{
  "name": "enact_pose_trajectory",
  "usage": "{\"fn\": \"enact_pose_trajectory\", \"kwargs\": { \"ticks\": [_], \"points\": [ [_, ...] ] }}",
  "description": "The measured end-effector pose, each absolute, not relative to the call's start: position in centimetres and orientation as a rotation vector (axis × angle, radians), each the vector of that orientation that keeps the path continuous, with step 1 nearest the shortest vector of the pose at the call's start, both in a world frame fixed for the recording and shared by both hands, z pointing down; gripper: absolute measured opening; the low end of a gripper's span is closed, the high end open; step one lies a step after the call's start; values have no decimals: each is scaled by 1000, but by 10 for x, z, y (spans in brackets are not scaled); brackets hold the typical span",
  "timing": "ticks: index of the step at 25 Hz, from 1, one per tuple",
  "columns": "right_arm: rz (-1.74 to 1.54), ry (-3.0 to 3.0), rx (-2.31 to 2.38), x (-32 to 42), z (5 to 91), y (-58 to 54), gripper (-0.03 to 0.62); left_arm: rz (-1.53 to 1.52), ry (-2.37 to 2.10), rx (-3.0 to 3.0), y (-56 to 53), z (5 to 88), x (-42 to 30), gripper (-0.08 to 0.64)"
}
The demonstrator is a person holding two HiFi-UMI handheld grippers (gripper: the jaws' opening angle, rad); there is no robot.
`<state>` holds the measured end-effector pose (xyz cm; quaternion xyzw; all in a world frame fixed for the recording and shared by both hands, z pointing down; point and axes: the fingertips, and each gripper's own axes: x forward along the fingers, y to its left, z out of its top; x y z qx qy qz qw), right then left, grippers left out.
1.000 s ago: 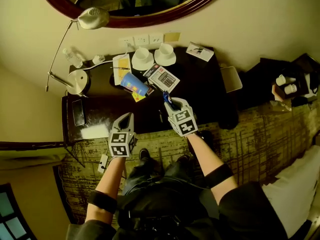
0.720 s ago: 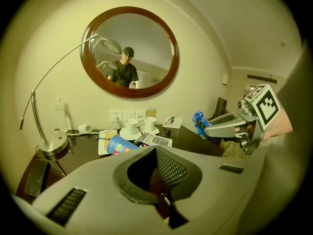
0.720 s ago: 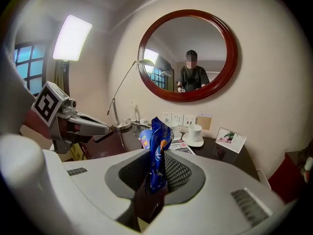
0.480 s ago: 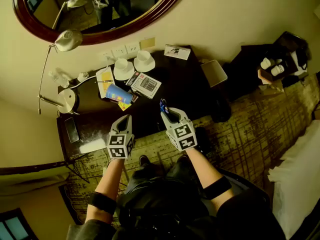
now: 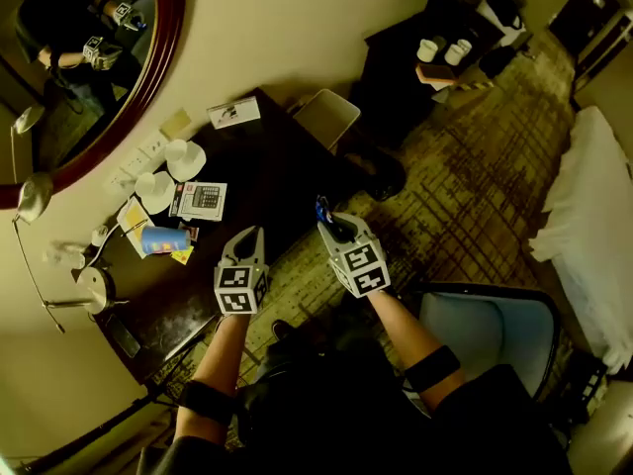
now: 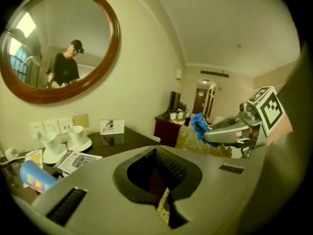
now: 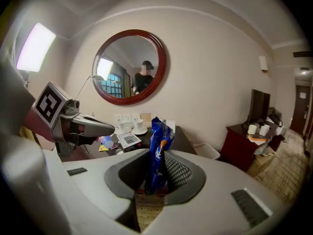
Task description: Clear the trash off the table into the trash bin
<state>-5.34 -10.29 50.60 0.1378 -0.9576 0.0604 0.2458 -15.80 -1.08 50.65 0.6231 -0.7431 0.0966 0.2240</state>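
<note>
My right gripper (image 5: 330, 218) is shut on a crumpled blue snack wrapper (image 5: 324, 209), which stands upright between its jaws (image 7: 157, 148). It hangs over the patterned carpet, just off the dark table's (image 5: 267, 161) near edge. Level with it to the left, my left gripper (image 5: 247, 234) is shut and holds nothing. A white trash bin (image 5: 326, 117) stands on the floor at the table's far end, some way beyond both grippers. On the table, a blue paper cup (image 5: 163, 239) lies on its side over yellow paper. The left gripper view shows the wrapper (image 6: 199, 125) in the right gripper.
On the table are two white cups on saucers (image 5: 184, 157), a calculator booklet (image 5: 203, 200), a card (image 5: 233, 113) and a desk lamp (image 5: 92, 290). A round mirror (image 5: 163, 57) hangs above. A chair (image 5: 485, 330) stands at my right, a dark cabinet (image 5: 435, 38) farther off.
The head view has swung round, so the table slid to the left. Both grippers swept off the table's edge to over the carpet. The wrapper stays in the right gripper.
</note>
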Motion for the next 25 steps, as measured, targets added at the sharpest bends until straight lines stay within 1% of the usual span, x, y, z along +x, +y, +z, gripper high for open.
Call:
{"fn": "enact_pose_trajectory", "kwargs": {
  "ticks": [6, 13, 20, 25],
  "points": [
    [267, -2530, 698, 57, 511, -158, 95, 341, -1801, 1999, -101, 511, -59, 2],
    [359, -2437, 926, 158, 524, -188, 95, 401, -1561, 2171, -157, 520, 48, 2],
    [446, -2361, 972, 191, 572, -195, 95, 481, -1422, 2203, -178, 557, 95, 2],
    [523, -2298, 957, 192, 642, -199, 94, 557, -1367, 2158, -190, 633, 100, 2]
  ]
}}
